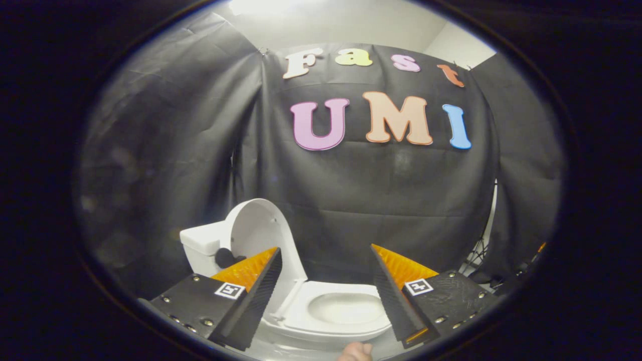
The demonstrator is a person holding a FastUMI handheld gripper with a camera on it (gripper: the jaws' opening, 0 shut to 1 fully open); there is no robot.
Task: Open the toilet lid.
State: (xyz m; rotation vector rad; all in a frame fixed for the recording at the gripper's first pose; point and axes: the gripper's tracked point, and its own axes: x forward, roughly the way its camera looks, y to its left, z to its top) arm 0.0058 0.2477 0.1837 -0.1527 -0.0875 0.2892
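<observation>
Your gripper (pixel 326 281) has its jaws spread wide apart and holds nothing; the toilet (pixel 331 313) sits between and just below the two fingers. From that toilet as your landmark, the lid (pixel 258 230) already stands upright at the back of the bowl, leaning toward the tank (pixel 200 245), beyond your left finger and clear of it. The seat (pixel 301 321) lies flat and exposed, its long axis running from the hinge toward your right finger. By the look of it the opening is done, so any next move is a retreat away from the bowl. A fingertip (pixel 357 351) shows nearest you, in front of the toilet. Behind the toilet hangs a dark cloth wall (pixel 351 200); nothing blocks your way back.
</observation>
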